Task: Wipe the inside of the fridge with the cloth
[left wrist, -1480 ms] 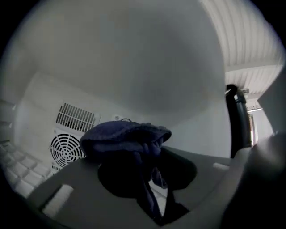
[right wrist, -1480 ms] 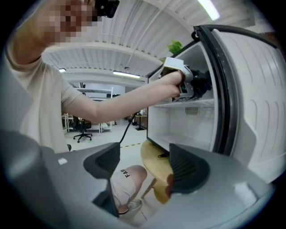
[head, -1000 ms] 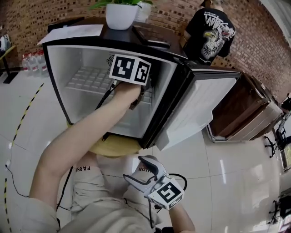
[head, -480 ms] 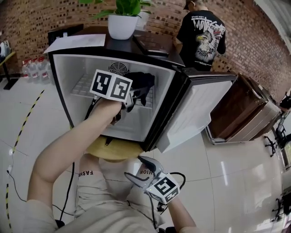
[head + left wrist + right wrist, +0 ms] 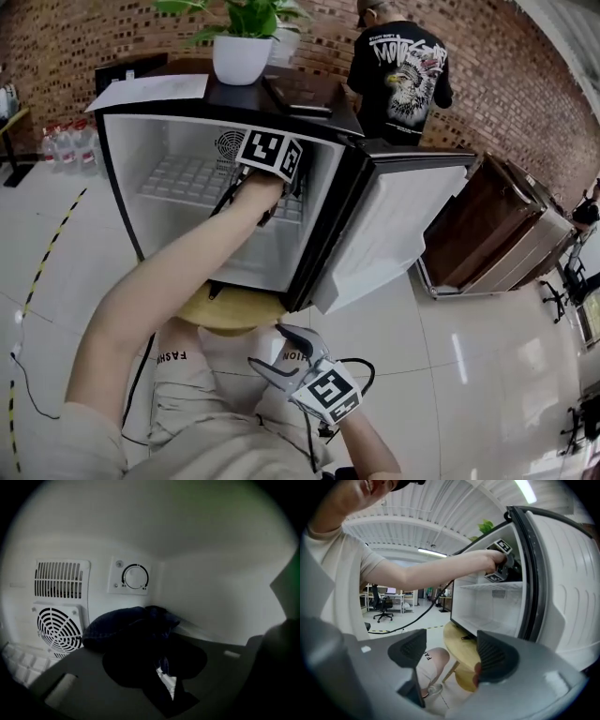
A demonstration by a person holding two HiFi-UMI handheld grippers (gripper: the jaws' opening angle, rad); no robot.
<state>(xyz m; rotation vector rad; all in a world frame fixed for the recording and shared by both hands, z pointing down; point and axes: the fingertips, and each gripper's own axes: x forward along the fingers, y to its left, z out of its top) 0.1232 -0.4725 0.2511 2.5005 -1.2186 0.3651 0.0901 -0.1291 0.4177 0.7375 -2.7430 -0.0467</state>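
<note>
Navy cloth (image 5: 124, 627) gripped by left hand-held gripper (image 5: 164, 670), jaws just eased wider; bunched in fridge (image 5: 129, 178) rear corner, 6 o'clock of dial (image 5: 135, 577). Right hand-held gripper (image 5: 452, 656) released.

A brick wall (image 5: 75, 37) backs a glossy pale tiled floor (image 5: 469, 356), with a wooden cabinet (image 5: 483, 220) at right.

Beige short sleeve (image 5: 66, 441), pale shorts (image 5: 202, 403) printed FASHION in dark letters. The right gripper (image 5: 452, 651) is grey with dark ribbed pads (image 5: 499, 657) and a white cube (image 5: 330, 394) of black square markers. The left gripper (image 5: 161, 672) bears a like cube and a black cable (image 5: 423, 612).
</note>
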